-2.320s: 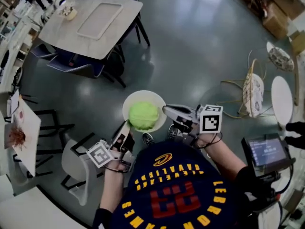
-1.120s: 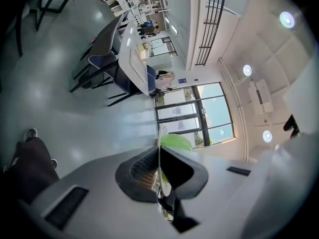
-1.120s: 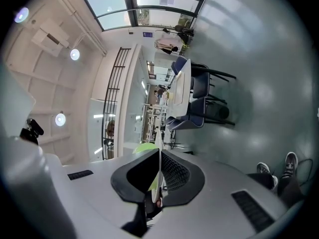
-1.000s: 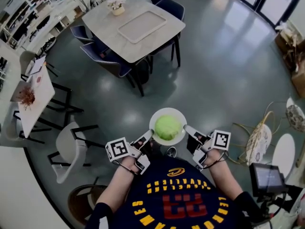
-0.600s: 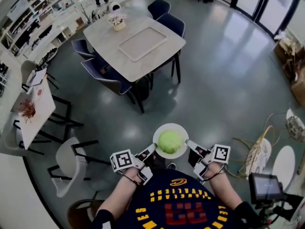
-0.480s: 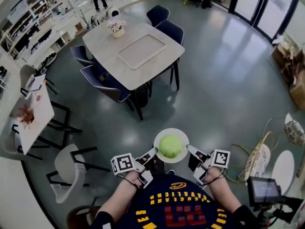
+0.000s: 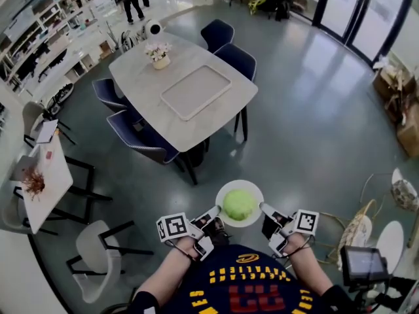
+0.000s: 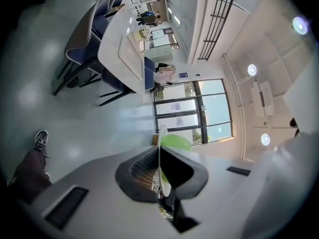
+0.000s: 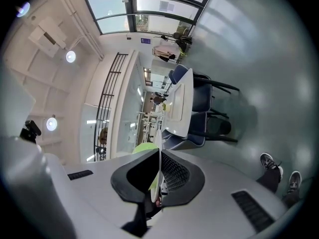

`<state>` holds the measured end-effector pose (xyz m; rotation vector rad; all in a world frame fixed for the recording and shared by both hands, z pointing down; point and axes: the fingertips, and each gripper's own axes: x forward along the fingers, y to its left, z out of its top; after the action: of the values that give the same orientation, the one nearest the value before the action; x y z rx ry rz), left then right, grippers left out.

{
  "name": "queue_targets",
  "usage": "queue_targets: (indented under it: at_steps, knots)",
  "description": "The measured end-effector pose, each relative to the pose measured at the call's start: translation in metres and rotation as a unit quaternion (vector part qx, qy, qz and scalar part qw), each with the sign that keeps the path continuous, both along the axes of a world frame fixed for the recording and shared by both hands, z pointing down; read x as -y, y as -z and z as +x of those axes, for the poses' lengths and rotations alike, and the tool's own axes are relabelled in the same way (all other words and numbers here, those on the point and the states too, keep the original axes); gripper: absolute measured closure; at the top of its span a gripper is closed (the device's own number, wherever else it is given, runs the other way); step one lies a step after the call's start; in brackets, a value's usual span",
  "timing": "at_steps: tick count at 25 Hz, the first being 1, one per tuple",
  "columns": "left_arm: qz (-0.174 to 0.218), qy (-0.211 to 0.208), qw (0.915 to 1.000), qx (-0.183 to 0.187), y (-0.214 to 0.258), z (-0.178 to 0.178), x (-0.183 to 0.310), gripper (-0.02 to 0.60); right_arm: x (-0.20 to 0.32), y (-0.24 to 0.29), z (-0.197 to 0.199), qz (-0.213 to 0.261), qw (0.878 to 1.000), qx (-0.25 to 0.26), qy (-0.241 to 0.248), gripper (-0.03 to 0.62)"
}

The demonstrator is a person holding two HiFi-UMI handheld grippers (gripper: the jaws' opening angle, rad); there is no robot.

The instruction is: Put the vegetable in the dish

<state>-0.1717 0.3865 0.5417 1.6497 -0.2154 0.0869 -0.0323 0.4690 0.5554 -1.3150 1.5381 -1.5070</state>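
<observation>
Holding the dish (image 7: 239, 184) with the vegetable (image 7: 238, 204) already in it, left gripper (image 7: 213, 211) and right gripper (image 7: 264, 208) jaws both clamped on its rim, you probably just need to land it on that surface (image 7: 183, 90).

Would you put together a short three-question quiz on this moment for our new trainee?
1. True or false: the green vegetable already lies in the white dish.
2. Multiple choice: what is the left gripper shut on? A) the dish's rim B) a chair leg C) nothing
3. Fill in: the right gripper is ___ on the dish's opposite rim.

Key: 1 true; 2 A; 3 shut.
</observation>
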Motion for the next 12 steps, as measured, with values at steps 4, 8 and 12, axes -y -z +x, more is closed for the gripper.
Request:
queue_targets:
  at_steps: [4, 8, 12]
  knots:
    - [0.003, 0.001, 0.9999, -0.014, 0.005, 0.002, 0.040, 0.571, 0.043, 0.010, -0.001, 0.016, 1.000, -0.002, 0.009, 0.579]
    - [0.003, 0.005, 0.9999, -0.016, 0.002, -0.006, 0.067, 0.571, 0.071, 0.008, -0.008, 0.016, 1.000, -0.004, 0.015, 0.579]
    - [0.000, 0.016, 0.9997, -0.018, -0.003, -0.013, 0.085, 0.571, 0.089, 0.002, -0.012, 0.004, 1.000, -0.009, 0.027, 0.579]
